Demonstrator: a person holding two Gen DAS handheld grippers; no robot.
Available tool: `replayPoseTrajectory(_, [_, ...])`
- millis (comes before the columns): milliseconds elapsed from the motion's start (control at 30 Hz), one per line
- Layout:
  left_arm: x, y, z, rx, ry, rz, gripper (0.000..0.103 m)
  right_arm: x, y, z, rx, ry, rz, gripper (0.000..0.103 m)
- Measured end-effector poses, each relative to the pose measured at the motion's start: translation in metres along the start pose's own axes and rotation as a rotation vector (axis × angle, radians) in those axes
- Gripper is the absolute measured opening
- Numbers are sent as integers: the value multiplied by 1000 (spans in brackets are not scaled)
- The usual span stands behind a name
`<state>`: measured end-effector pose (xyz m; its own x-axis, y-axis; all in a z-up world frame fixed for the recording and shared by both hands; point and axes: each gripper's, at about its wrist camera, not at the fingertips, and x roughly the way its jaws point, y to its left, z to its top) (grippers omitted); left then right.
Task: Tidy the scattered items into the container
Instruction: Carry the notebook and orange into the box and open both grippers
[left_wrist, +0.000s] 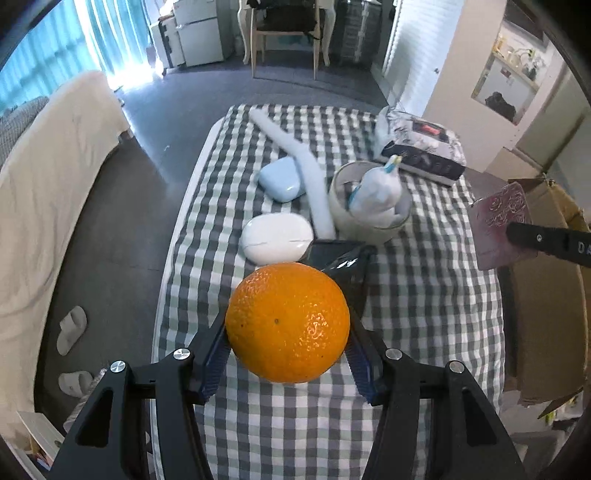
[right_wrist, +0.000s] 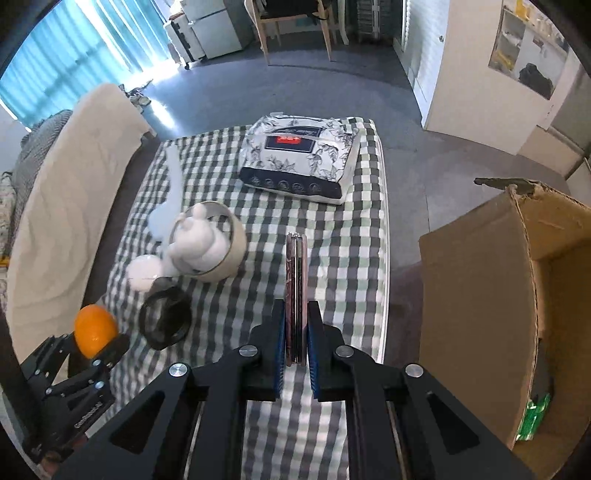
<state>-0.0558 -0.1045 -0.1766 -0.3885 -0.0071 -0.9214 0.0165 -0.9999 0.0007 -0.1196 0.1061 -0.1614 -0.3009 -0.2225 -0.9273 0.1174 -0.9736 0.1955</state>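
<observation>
the right gripper (right_wrist: 295, 334) clamps a thin pink flat case (right_wrist: 295, 280) edge-on above the grey-and-white checked tablecloth (right_wrist: 332, 258), beside an open brown cardboard box (right_wrist: 480, 295).

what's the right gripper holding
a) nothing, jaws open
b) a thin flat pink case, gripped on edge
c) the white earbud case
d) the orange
b: the right gripper is shut on the thin pink case, held edge-on above the checked cloth; the orange is in the left gripper.

- White letters "DA", cut off at the picture's edge, stand on the right gripper's black finger (left_wrist: 550, 242), beside the pink rose-patterned case (left_wrist: 498, 225).
- The tissue pack's (right_wrist: 299, 158) red label is too blurred to read.
</observation>
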Motion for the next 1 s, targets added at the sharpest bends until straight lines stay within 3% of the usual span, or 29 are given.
replayPoseTrajectory(200, [-24,-28,7,51,-15,-31,58,-29,-2,-10,22,-16,24,10])
replayPoseTrajectory(400, [-57,-74,21,125,-41,-94,58,-77,-29,-16,91,-67,-2,10])
replayPoseTrajectory(733, [-127,-201,60,338,-147,-223,58,-182,-125,-41,270,-175,-136,10])
replayPoseTrajectory(1000, [-125,-310,54,485,-149,-315,58,-199,-205,-85,402,-156,-222,10])
